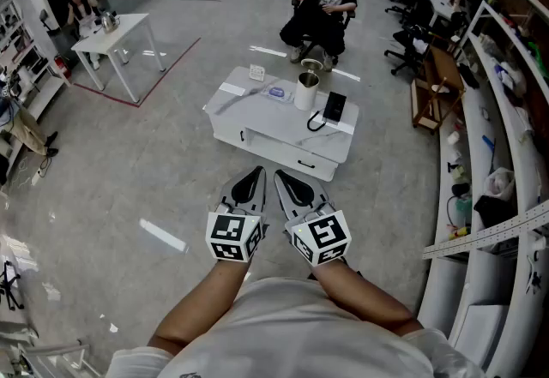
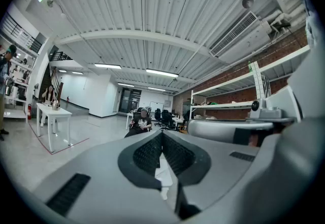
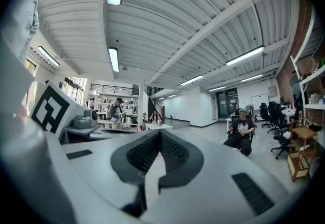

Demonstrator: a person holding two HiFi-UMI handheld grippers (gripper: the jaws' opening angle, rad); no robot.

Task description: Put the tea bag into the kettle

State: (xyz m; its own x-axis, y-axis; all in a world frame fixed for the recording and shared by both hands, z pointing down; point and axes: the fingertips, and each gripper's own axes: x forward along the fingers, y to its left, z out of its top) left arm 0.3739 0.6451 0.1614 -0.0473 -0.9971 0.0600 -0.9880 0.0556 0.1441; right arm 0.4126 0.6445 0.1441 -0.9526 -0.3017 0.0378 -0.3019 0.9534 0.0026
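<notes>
Floor [image 1: 129, 162]: smooth grey, polished to a gloss, with lamps mirrored in it. Low table [image 1: 257, 123]: white, smooth, faint sheen. Kettle [image 1: 306, 92] on the table: pale, smooth body. Left gripper [image 1: 257, 172] and right gripper [image 1: 280, 176]: matt grey plastic shells. Their pads [image 2: 150, 153] are black, rubbery-looking and finely ribbed. Marker cubes [image 1: 233, 237]: matt black-on-white print. Ceiling [image 2: 152, 9]: corrugated sheet, painted white. Side wall [image 2: 226, 95]: rough red brick. Stand [image 1: 437, 68] by the shelves: bare brown wood.
</notes>
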